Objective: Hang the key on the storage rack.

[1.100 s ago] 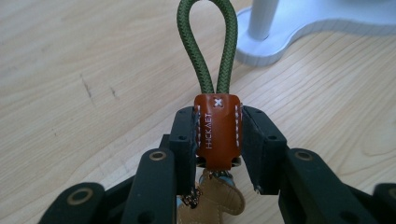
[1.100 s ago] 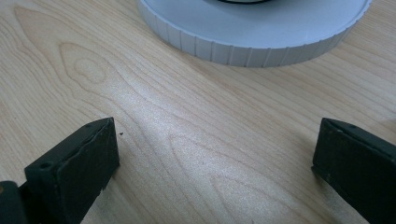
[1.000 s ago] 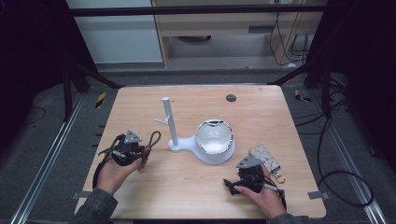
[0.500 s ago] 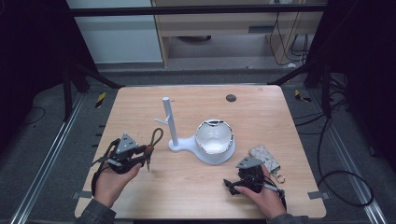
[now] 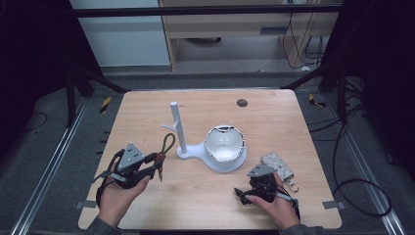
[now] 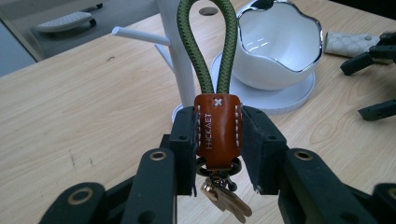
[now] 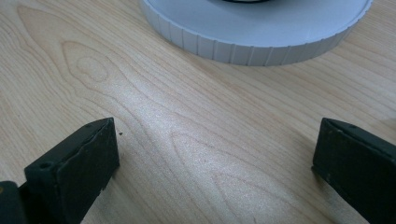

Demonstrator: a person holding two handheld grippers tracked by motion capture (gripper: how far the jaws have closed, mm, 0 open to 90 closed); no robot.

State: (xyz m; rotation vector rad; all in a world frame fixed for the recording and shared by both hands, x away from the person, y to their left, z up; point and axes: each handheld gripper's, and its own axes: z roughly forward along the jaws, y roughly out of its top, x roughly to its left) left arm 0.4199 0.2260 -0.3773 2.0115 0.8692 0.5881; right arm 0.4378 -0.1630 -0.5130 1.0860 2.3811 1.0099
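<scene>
My left gripper (image 5: 157, 159) (image 6: 217, 140) is shut on a key fob (image 6: 217, 131): a brown leather tab with a green cord loop (image 5: 167, 143) above it and brass keys hanging below. It is held just left of a white stand (image 5: 178, 128) with a post and side pegs. On the stand's round base sits a white bowl (image 5: 224, 144) with a silver rim. My right gripper (image 5: 243, 196) (image 7: 212, 161) rests low over the table near the front right, open, with bare wood between its jaws and the base's ribbed edge (image 7: 243, 49) ahead.
A pale patterned pouch (image 5: 277, 163) with a clasp lies right of the bowl, close to my right hand. A small dark hole (image 5: 242, 103) sits near the table's far edge. The wooden table (image 5: 274, 122) ends close to both hands at the front.
My left gripper with the key fob has drawn back toward the front left, away from the stand. The right gripper has stayed in place.
</scene>
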